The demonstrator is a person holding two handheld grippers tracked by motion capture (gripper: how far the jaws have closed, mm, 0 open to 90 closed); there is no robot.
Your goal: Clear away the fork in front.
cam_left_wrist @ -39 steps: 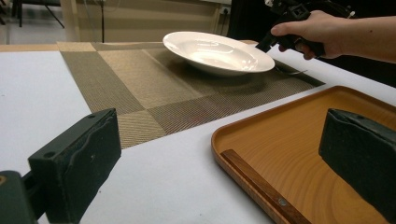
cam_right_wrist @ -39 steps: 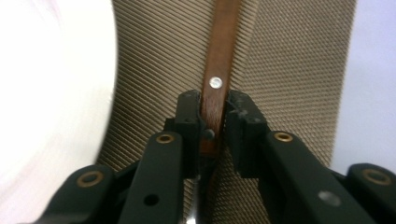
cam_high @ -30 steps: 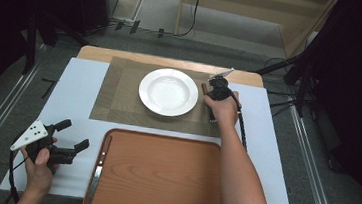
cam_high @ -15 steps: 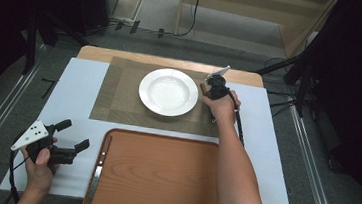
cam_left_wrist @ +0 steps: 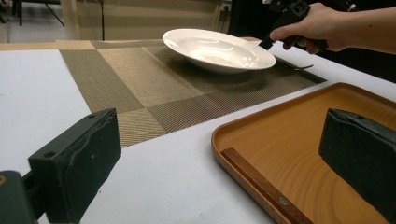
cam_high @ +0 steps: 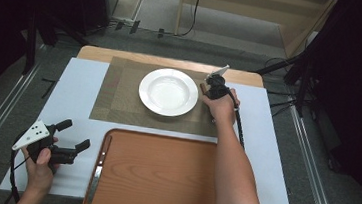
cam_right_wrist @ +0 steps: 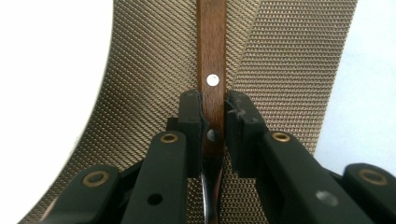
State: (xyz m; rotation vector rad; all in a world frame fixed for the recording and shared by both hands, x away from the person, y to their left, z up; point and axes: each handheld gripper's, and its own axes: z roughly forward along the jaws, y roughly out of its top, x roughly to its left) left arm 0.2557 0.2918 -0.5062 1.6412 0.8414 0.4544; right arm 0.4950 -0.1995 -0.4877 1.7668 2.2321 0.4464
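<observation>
A white plate [cam_high: 168, 92] [cam_left_wrist: 219, 49] sits on a brown woven placemat [cam_high: 119, 101] [cam_left_wrist: 140, 79] [cam_right_wrist: 289, 70]. Just right of the plate, my right gripper [cam_high: 211, 88] [cam_right_wrist: 214, 100] [cam_left_wrist: 285, 14] points down, shut on the riveted wooden handle [cam_right_wrist: 212, 46] of a utensil lying on the mat. Its metal end [cam_left_wrist: 295, 67] pokes out past the plate and looks like fork tines. My left gripper [cam_high: 76, 133] [cam_left_wrist: 219, 154] stands open and holds nothing, low over the white sheet to the left of the tray.
A large wooden tray [cam_high: 161, 180] [cam_left_wrist: 327, 107] lies at the near edge of the table. A wooden-handled knife [cam_high: 97, 172] [cam_left_wrist: 266, 186] lies along its left rim. White sheet [cam_high: 74, 92] borders the mat on both sides.
</observation>
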